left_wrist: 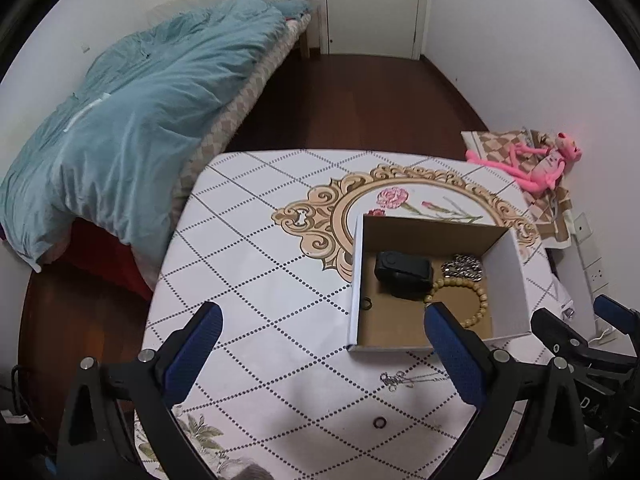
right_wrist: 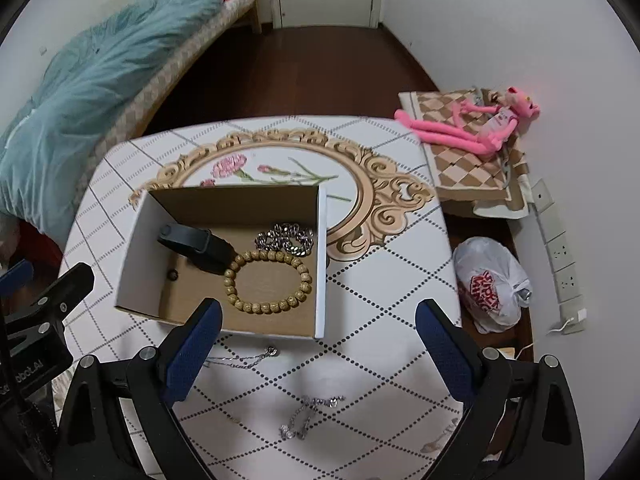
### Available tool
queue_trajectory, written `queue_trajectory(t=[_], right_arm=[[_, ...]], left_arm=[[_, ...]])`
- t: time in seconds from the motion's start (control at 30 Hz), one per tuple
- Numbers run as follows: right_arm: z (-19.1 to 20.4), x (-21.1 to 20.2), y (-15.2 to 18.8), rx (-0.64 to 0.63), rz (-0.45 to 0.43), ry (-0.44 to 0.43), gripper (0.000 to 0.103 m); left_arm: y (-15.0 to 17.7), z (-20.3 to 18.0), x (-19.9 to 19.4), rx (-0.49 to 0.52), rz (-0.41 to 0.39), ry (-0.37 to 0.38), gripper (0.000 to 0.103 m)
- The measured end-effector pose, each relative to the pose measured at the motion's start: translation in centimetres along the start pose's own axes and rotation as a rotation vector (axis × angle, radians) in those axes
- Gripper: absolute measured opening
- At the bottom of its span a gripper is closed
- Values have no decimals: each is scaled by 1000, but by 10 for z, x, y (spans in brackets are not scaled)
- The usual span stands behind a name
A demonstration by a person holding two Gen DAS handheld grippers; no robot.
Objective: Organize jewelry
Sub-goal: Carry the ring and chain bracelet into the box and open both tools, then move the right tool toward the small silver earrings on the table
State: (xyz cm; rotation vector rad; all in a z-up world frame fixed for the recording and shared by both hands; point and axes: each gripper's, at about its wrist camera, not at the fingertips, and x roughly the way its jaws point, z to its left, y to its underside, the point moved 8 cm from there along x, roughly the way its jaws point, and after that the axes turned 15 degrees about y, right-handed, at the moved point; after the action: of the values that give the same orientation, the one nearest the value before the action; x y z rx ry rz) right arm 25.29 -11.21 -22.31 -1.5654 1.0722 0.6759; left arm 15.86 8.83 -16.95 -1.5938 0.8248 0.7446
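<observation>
An open cardboard box [right_wrist: 322, 264] [left_wrist: 510, 280] stands on the table. Inside lie a wooden bead bracelet [right_wrist: 266, 280] [left_wrist: 476, 300], a silver chain [right_wrist: 286, 238] [left_wrist: 462, 266], a black band [right_wrist: 196, 244] [left_wrist: 402, 270] and a small dark ring [right_wrist: 173, 275] [left_wrist: 366, 303]. On the tablecloth in front of the box lie a thin silver necklace [right_wrist: 248, 358] [left_wrist: 400, 380], a sparkly silver chain [right_wrist: 306, 416] and a dark ring [left_wrist: 379, 423]. My left gripper [left_wrist: 324, 344] is open and empty, left of the box. My right gripper [right_wrist: 318, 340] is open and empty, above the box's near edge.
The table [right_wrist: 380, 320] has a white diamond-patterned cloth. A bed with a teal duvet [left_wrist: 120, 128] stands to the left. A pink plush toy [right_wrist: 472, 124] lies on a checked cushion at the right, and a white plastic bag [right_wrist: 490, 284] sits on the floor beside a power strip.
</observation>
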Motion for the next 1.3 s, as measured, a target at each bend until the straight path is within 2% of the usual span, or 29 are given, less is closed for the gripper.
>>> queue_trajectory(t=[0.17, 0.27, 0.5, 0.63, 0.8, 0.97, 1.07, 1.17, 1.2, 1.3], right_arm=[[-9, -35, 3, 21, -66, 4, 98], [-13, -55, 6, 33, -96, 1, 98], [-19, -93, 17, 51, -141, -13, 98], [-23, -103, 27, 65, -141, -32, 98], [-34, -84, 50, 98, -88, -31, 98], [-37, -34, 87, 135, 39, -53, 98], [-29, -4, 112, 147, 106, -103, 98], [-8, 14, 129, 140, 133, -160, 88], [0, 17, 132, 137, 138, -182, 82], [25, 22, 138, 112, 124, -242, 72]], left_arm=[[3, -5, -34, 24, -66, -29, 103], [7, -8, -54, 23, -93, -19, 103], [15, -10, -80, 23, -116, -1, 103], [26, -6, -83, 7, -102, -5, 103], [51, 3, -72, -2, -70, -31, 103], [83, 10, -41, -13, 8, -60, 103], [104, 16, -15, -18, 72, -77, 103], [119, 23, 3, -30, 117, -92, 103], [122, 26, 8, -35, 129, -96, 103], [132, 36, 18, -43, 155, -116, 103]])
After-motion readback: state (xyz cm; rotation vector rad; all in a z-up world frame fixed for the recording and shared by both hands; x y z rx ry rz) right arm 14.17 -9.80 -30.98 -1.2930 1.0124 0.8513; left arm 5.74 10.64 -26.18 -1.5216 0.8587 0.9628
